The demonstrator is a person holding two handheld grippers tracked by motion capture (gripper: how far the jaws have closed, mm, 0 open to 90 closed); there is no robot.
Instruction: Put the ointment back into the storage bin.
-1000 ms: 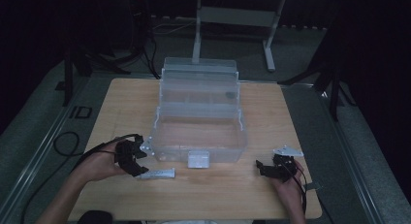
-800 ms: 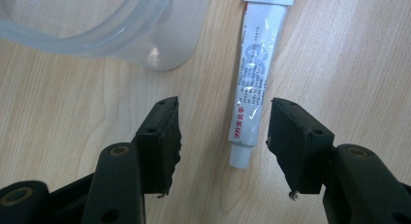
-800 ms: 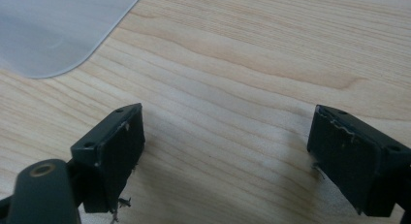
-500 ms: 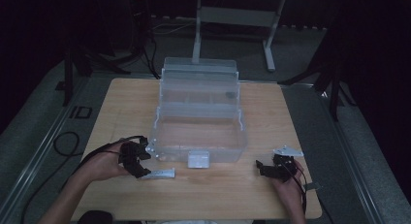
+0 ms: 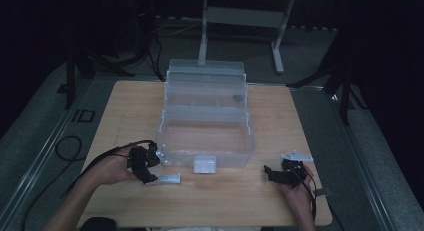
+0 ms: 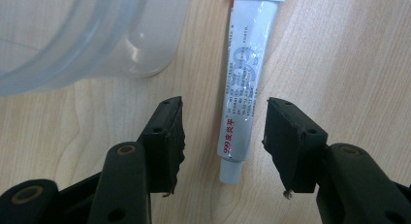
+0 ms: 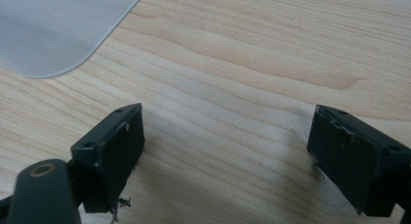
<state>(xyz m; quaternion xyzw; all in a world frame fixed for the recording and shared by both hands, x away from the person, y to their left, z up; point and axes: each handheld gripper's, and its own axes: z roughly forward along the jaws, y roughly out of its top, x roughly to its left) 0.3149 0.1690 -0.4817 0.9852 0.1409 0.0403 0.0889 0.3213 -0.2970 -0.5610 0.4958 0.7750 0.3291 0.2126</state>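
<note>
A small silver-white ointment tube [image 6: 245,88] with red print lies flat on the wooden table, cap end toward the camera. My left gripper [image 6: 224,136] is open, its two black jaws on either side of the tube's lower end without touching it. From above, the left gripper [image 5: 150,173] sits at the near left corner of the clear plastic box [image 5: 205,136], with the tube [image 5: 167,179] just to its right. My right gripper [image 5: 272,172] rests open near the box's right front corner. In its own view the right gripper [image 7: 225,151] has bare wood between the jaws.
The clear box stands open at the table's middle, its raised tiers [image 5: 207,86] behind and a latch [image 5: 205,163] at its front. A rounded corner of the clear box [image 6: 82,44] lies close to the tube. Dark floor and a metal stand [image 5: 240,21] lie beyond the table.
My left gripper has moved a little right and nearer to the tube, closing in by the box's corner. The right gripper has stayed in place.
</note>
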